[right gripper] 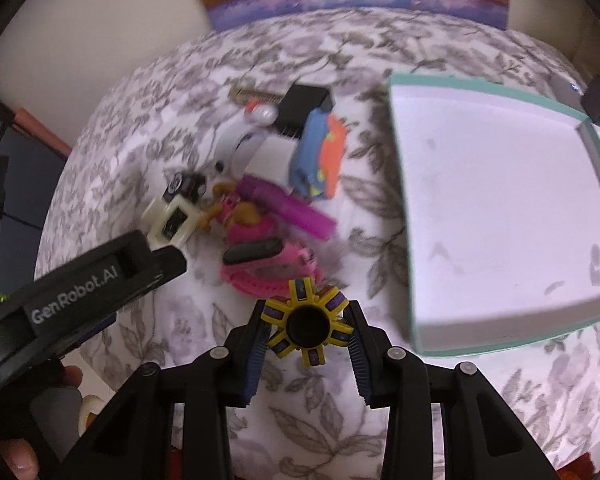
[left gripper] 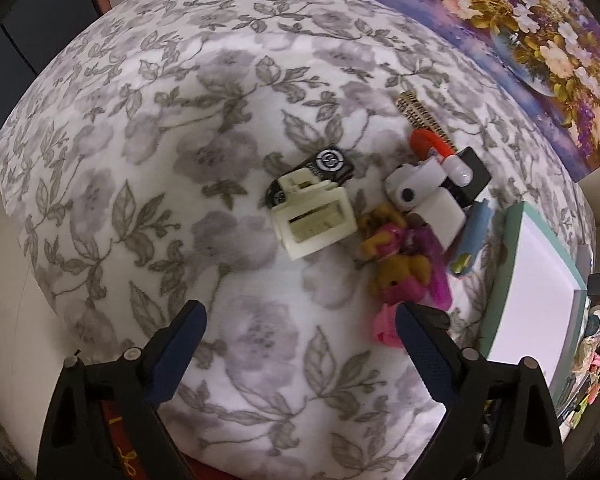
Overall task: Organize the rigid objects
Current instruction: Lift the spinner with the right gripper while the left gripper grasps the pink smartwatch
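Note:
My right gripper (right gripper: 307,326) is shut on a yellow star-shaped spinner (right gripper: 306,322) with a black hub, held above the floral cloth. Just beyond it lie a pink watch (right gripper: 260,268), a purple stick (right gripper: 288,206), a blue and orange toy (right gripper: 320,156) and a cream plastic block (right gripper: 170,220). A teal-rimmed white box (right gripper: 500,208) stands to the right with nothing showing inside. My left gripper (left gripper: 300,320) hangs open over bare cloth, below the cream block (left gripper: 314,216), a black disc-marked piece (left gripper: 324,164) and a white toy (left gripper: 420,188).
A floral picture (left gripper: 520,40) leans at the back. A comb (left gripper: 424,120), a black box (left gripper: 472,176) and a brown and pink figure (left gripper: 396,264) crowd the pile. The box (left gripper: 540,280) sits at the right cloth edge. A person's hand (right gripper: 40,400) holds the left gripper.

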